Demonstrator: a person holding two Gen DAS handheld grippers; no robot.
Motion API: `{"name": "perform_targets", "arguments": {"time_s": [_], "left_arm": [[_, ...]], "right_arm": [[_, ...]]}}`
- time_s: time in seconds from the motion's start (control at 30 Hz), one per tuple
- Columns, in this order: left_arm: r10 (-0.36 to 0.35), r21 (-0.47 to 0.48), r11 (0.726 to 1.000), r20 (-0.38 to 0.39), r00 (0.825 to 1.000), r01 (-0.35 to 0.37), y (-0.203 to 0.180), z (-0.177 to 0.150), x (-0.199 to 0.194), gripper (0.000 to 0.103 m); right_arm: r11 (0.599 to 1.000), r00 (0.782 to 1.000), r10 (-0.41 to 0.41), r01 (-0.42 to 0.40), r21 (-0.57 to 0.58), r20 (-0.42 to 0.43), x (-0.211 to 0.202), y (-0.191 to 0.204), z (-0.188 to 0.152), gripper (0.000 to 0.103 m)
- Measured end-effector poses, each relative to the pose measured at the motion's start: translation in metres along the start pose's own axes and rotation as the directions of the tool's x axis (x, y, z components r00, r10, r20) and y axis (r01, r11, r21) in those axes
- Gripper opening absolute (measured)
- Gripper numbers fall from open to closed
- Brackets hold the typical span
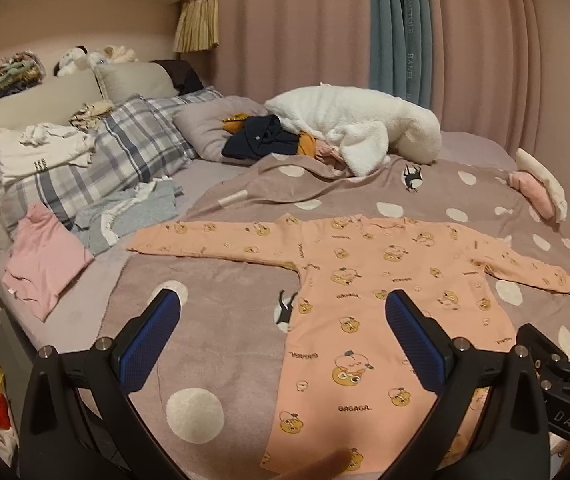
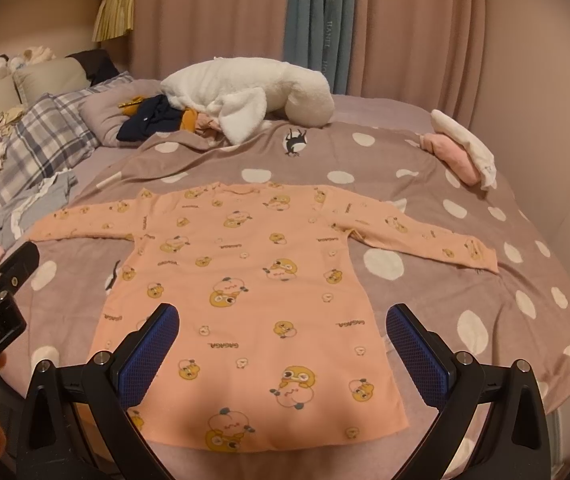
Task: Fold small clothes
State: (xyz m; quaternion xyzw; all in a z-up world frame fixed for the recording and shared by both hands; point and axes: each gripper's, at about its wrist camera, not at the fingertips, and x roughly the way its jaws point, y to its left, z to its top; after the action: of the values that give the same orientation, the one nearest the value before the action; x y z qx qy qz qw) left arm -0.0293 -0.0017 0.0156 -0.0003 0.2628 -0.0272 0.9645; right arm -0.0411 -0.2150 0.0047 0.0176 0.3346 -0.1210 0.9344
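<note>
Both hand-held grippers hang empty w/ jaws wide apart over the near hem of the shirt: right hand-held gripper is centred on it, left hand-held gripper sits off its left edge, so shirt runs 12 to 2 o'clock from there. Shirt lies flat, face up, long axis hem-to-collar toward 12, sleeves out at 9 and 3; right looks nearer the body, left nearer the 9 o'clock sleeve. It's on a dotted blanket on the bed, clothes pile at 12, curtains behind.
</note>
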Motion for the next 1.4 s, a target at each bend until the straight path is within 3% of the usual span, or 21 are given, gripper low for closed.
{"name": "perform_targets", "arguments": {"time_s": [0.53,0.67,0.87,1.03,1.13,1.17,1.4], "left_arm": [[0.007,0.037,0.999,-0.012,1.000,-0.007,-0.008,-0.004,0.004,0.103],[-0.019,0.009,1.000,-0.019,1.000,0.020,-0.008,-0.006,0.013,0.103],[-0.050,-0.014,0.999,-0.024,0.998,0.049,-0.011,-0.006,0.037,0.103],[-0.035,-0.006,0.999,-0.018,0.999,0.035,-0.012,-0.005,0.060,0.103],[-0.063,-0.045,0.997,-0.022,0.998,0.062,-0.013,-0.006,0.072,0.103],[-0.074,-0.061,0.995,-0.024,0.997,0.073,-0.013,-0.007,0.076,0.103],[-0.098,-0.096,0.991,-0.056,0.994,0.092,-0.024,-0.009,0.098,0.103]], "right_arm": [[0.999,0.999,0.042,-0.042,0.030,-0.015,0.008,-0.008,-0.001,0.103],[0.993,0.996,0.085,-0.083,0.089,-0.021,0.025,-0.033,0.002,0.103],[0.949,0.977,0.213,-0.214,0.230,0.029,0.066,-0.114,0.013,0.103],[0.854,0.960,0.275,-0.267,0.446,0.046,0.122,-0.233,0.014,0.103],[0.776,0.957,0.285,-0.261,0.575,0.049,0.148,-0.295,0.006,0.100],[0.731,0.960,0.274,-0.241,0.639,0.049,0.158,-0.322,-0.001,0.100],[0.535,0.969,0.241,-0.182,0.825,0.058,0.183,-0.402,-0.040,0.099]]}}
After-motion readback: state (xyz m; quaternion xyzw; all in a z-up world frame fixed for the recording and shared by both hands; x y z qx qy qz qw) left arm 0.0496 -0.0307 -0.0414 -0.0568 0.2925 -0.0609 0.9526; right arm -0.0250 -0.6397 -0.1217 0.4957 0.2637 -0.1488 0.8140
